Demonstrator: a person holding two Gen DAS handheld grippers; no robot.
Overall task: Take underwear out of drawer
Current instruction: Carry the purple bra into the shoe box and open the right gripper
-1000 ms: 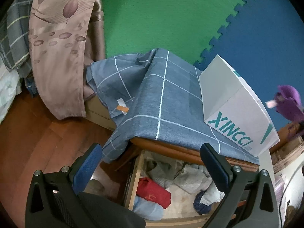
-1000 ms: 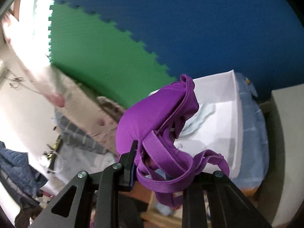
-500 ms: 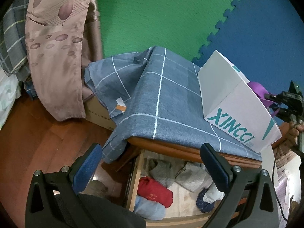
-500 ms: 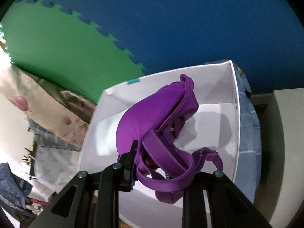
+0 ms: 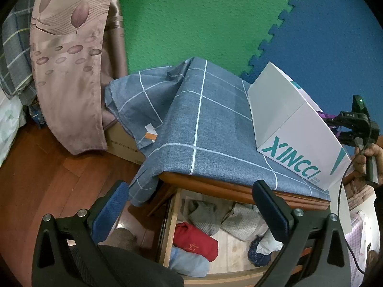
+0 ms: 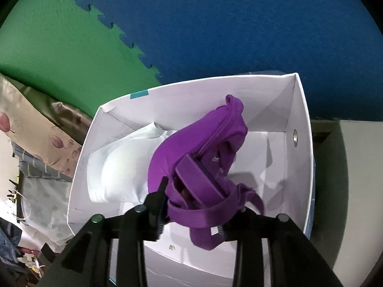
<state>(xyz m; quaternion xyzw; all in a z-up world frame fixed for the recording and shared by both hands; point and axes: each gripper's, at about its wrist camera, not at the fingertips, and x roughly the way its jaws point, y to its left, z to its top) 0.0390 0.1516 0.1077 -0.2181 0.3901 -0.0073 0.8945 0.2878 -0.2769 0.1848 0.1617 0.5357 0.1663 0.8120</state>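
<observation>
Fabric this soft has no stiffness: the purple bra (image 6: pixel 198 153) hangs limp over the white box (image 6: pixel 300 110), light, its straps looping loose. My right gripper (image 6: pixel 198 205) has just been spreading its jaws, with the bunched band between them, so I judge it is slipping free. My left gripper (image 5: pixel 191 208) waits agape above the drawer (image 5: pixel 167 227). Next piece, I'd pinch a thick fold.
</observation>
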